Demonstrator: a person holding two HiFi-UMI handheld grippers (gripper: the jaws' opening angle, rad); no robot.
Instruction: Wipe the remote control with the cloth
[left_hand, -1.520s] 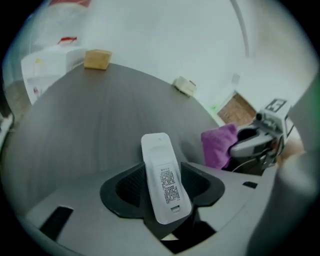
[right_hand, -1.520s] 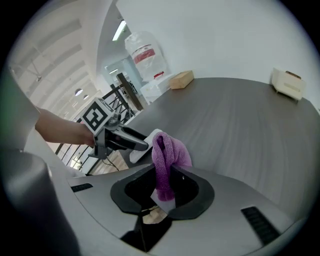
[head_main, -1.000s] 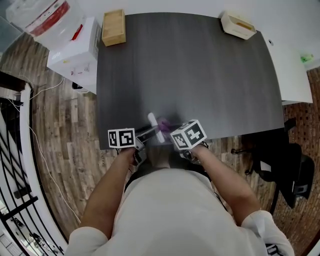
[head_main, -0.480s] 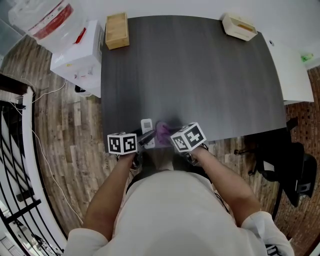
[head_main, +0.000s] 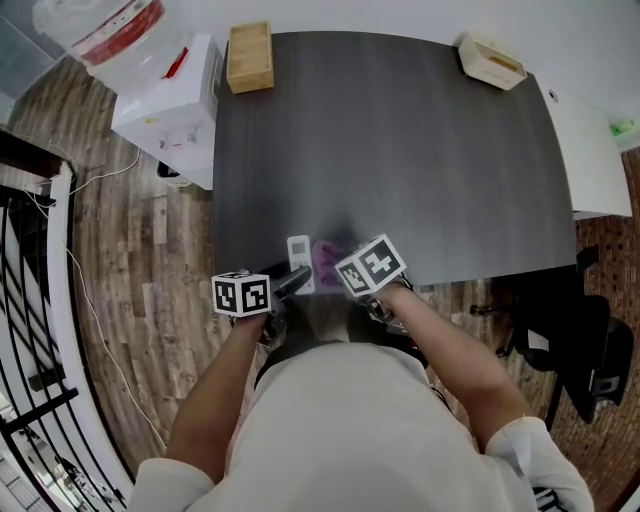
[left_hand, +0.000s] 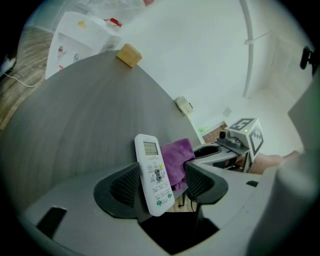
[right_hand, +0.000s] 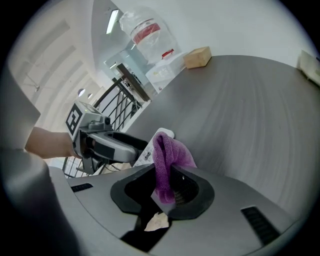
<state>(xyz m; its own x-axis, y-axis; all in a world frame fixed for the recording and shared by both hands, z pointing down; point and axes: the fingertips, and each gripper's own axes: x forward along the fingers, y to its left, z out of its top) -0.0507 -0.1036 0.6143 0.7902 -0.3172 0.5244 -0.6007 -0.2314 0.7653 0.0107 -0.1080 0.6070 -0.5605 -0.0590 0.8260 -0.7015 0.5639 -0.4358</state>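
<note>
The white remote control (head_main: 299, 259) lies flat on the dark table (head_main: 400, 150), close to its front edge. My left gripper (head_main: 290, 283) stands open around the remote's near end (left_hand: 154, 172). The left pad is close against its side, and the right pad is apart from it. My right gripper (head_main: 336, 274) is shut on the purple cloth (head_main: 326, 261). The cloth (right_hand: 167, 159) hangs folded from between the jaws and rests beside the remote's right edge (right_hand: 164, 133). In the left gripper view the cloth (left_hand: 177, 159) shows behind the remote.
A wooden box (head_main: 250, 57) sits at the table's far left corner and a pale tray (head_main: 492, 58) at the far right. A white water dispenser (head_main: 165, 95) stands left of the table. To the right are a white desk (head_main: 590, 150) and a black chair (head_main: 590, 340).
The remote, held tilted off the table a second ago, now lies flat on it. My left gripper's jaws have opened and drawn back slightly. The cloth has come beside the remote.
</note>
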